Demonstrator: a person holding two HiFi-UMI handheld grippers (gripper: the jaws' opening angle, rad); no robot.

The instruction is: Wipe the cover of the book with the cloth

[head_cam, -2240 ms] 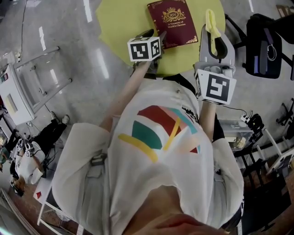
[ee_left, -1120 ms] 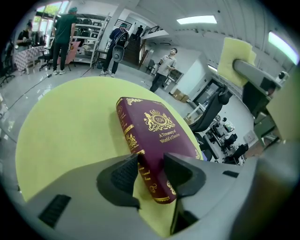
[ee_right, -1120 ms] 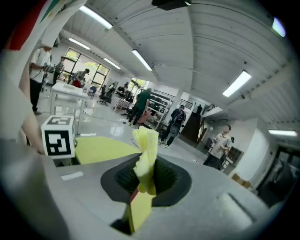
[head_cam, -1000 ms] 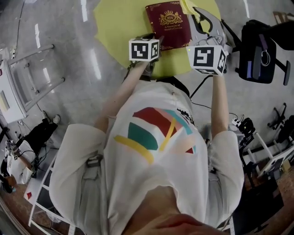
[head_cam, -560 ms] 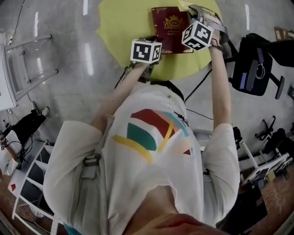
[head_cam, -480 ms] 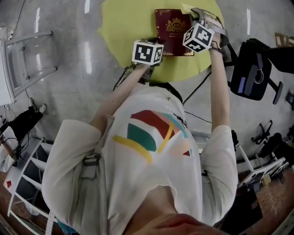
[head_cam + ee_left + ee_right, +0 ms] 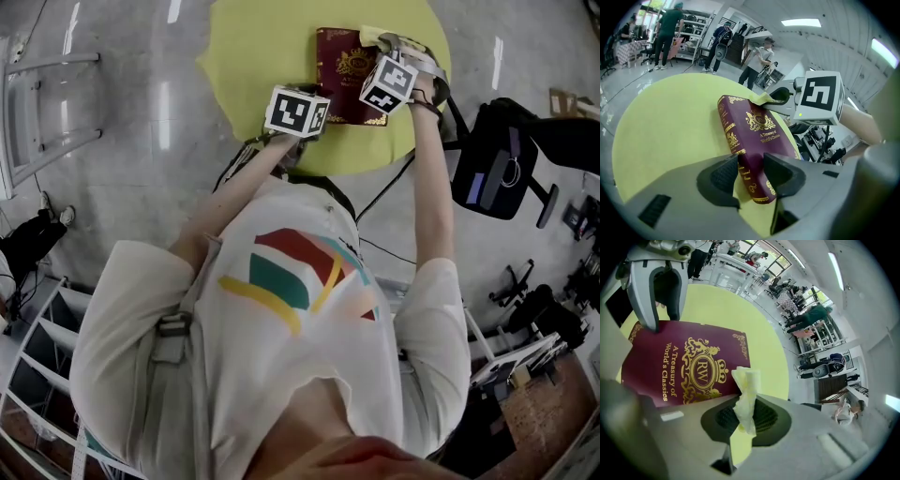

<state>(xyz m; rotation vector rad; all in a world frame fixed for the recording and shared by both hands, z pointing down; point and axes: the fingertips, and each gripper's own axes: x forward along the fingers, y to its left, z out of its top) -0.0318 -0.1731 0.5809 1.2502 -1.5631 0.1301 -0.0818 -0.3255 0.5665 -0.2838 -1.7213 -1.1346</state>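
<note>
A maroon book (image 7: 339,70) with gold print lies flat on the round yellow table (image 7: 262,47). My left gripper (image 7: 751,176) is shut on the book's (image 7: 754,131) near spine corner, one pad against the spine and the other on the cover. The right gripper (image 7: 745,416) is shut on a pale yellow cloth (image 7: 746,390), which sticks out of the jaws over the right edge of the book's (image 7: 689,366) cover. In the head view the cloth (image 7: 368,35) lies at the book's top right corner. The left gripper (image 7: 663,317) also shows in the right gripper view, at the book's far corner.
A black chair (image 7: 492,159) stands right of the table, with cables and equipment on the floor behind it. White metal racks (image 7: 47,103) stand at the left. Several people (image 7: 670,28) are far behind the table. Bare yellow tabletop (image 7: 670,122) lies left of the book.
The right gripper has carried the cloth from the table's right edge leftward onto the book's right side. The left gripper has stayed on the book's corner.
</note>
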